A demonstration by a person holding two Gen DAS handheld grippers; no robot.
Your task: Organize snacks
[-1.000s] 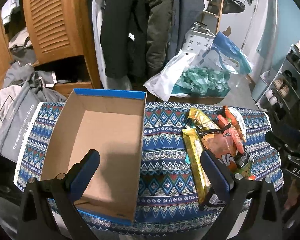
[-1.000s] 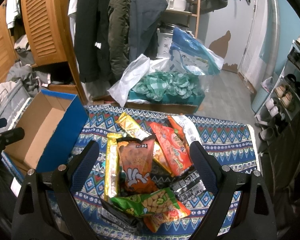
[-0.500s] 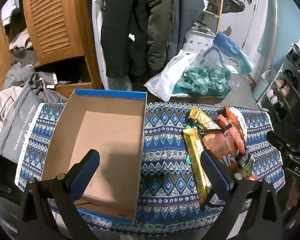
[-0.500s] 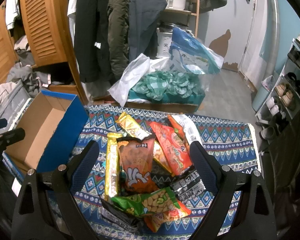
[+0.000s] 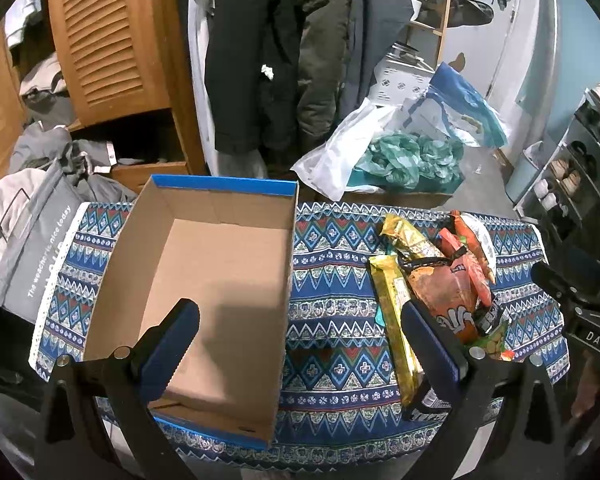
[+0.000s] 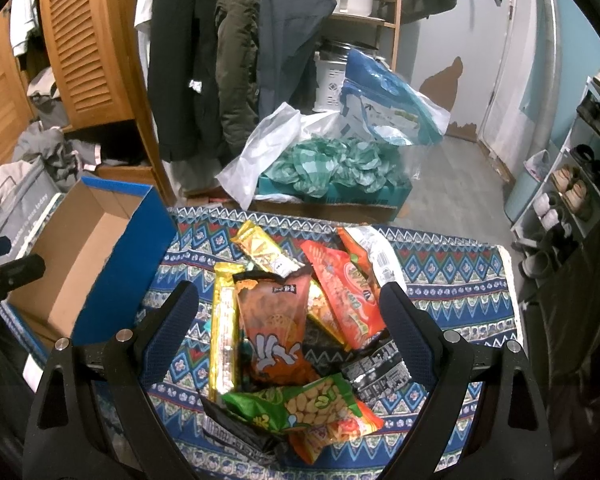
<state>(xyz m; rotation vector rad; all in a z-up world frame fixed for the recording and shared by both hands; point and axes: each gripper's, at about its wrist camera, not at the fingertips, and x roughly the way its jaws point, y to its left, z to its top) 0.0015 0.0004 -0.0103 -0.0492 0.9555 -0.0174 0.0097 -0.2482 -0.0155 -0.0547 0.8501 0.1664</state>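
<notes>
Coats are hanging behind a counter [image 5: 332,312] draped in a blue patterned cloth, beside a louvred wooden wardrobe. One cardboard box [image 5: 220,272] with blue outer walls is sitting on the counter's left part, nothing lying inside it. The left hand-held gripper [image 5: 300,344] is hovering with jaws spread wide and holding nothing, its left finger over the box and its right finger over the snack pile [image 6: 300,320]. The right hand-held gripper [image 6: 288,320] is likewise gaping wide and gripping nothing, straddling the pile from above. The packets are overlapping, so roughly nine seem countable: one brown-orange bag [image 6: 276,332] is lying on top, one long yellow pack [image 6: 224,328] touching its left side, one green peanut bag [image 6: 300,404] nearest the camera.
</notes>
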